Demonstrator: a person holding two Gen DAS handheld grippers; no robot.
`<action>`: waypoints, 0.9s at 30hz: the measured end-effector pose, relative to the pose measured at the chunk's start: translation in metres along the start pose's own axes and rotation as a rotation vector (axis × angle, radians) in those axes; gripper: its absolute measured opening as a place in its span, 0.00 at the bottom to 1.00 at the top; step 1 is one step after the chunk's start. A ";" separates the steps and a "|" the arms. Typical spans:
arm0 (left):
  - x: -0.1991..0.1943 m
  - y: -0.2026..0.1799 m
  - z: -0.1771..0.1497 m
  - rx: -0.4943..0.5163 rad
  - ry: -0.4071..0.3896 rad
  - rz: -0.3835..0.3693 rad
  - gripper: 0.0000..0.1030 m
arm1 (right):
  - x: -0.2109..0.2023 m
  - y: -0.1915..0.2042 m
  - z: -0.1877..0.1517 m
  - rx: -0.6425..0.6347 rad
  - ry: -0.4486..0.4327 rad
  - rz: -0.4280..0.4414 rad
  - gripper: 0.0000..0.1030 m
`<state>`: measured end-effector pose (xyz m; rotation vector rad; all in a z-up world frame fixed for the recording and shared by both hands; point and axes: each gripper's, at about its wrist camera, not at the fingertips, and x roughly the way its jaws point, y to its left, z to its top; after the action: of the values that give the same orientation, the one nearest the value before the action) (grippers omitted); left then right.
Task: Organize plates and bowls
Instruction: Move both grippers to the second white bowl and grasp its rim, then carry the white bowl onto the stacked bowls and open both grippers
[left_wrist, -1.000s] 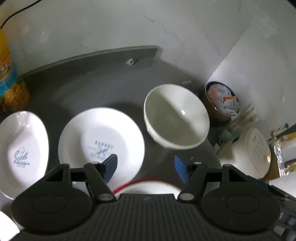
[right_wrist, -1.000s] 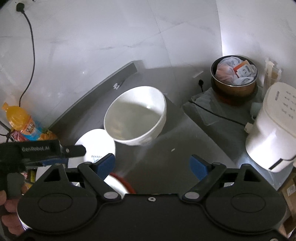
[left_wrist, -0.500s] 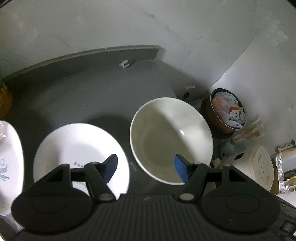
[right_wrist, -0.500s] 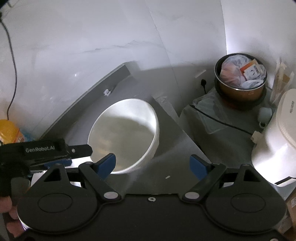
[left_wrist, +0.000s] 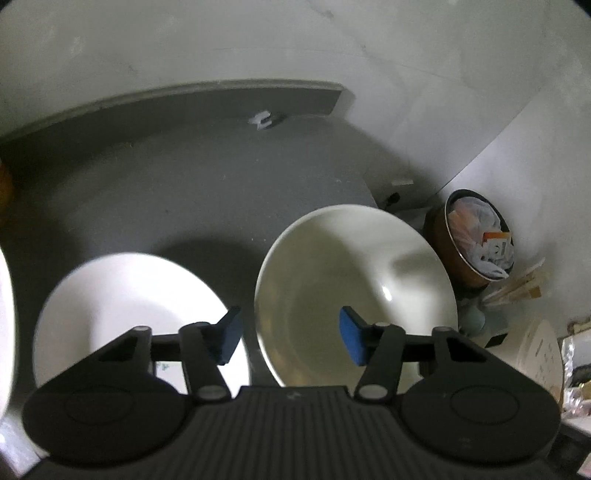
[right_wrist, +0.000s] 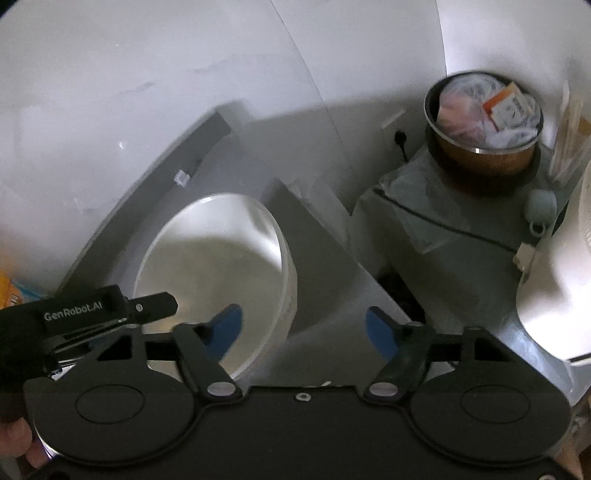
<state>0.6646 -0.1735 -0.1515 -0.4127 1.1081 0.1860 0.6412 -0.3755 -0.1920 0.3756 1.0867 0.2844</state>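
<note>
A deep white ceramic bowl, seen to be empty, is set on the grey table. A flat white round plate lies just beside it at nine o'clock. A copper-coloured metal pot stuffed with plastic bags and packets is seen at two o'clock. The left hand-held gripper is held wide open, astride the bowl's near rim, nothing grasped. The right hand-held gripper is likewise spread and empty, the bowl at its ten o'clock.

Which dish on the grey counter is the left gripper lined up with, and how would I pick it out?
On the grey counter, at its right end near the brown pot, sits a bowl. The open left gripper points at its near rim. Unlike the flat white plate to its left, it is deep, plain and cream-coloured.
</note>
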 end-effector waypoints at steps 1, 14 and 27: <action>0.003 0.001 0.000 -0.007 0.008 0.005 0.45 | 0.002 0.000 -0.001 0.008 0.002 0.004 0.68; 0.009 0.013 -0.011 -0.102 0.026 0.042 0.09 | 0.010 0.011 -0.011 0.022 0.015 0.049 0.19; -0.033 0.015 -0.021 -0.068 -0.009 -0.034 0.09 | -0.039 0.017 -0.019 0.031 -0.098 0.038 0.19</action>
<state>0.6274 -0.1665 -0.1336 -0.4907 1.0872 0.1962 0.6058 -0.3727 -0.1611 0.4345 0.9898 0.2804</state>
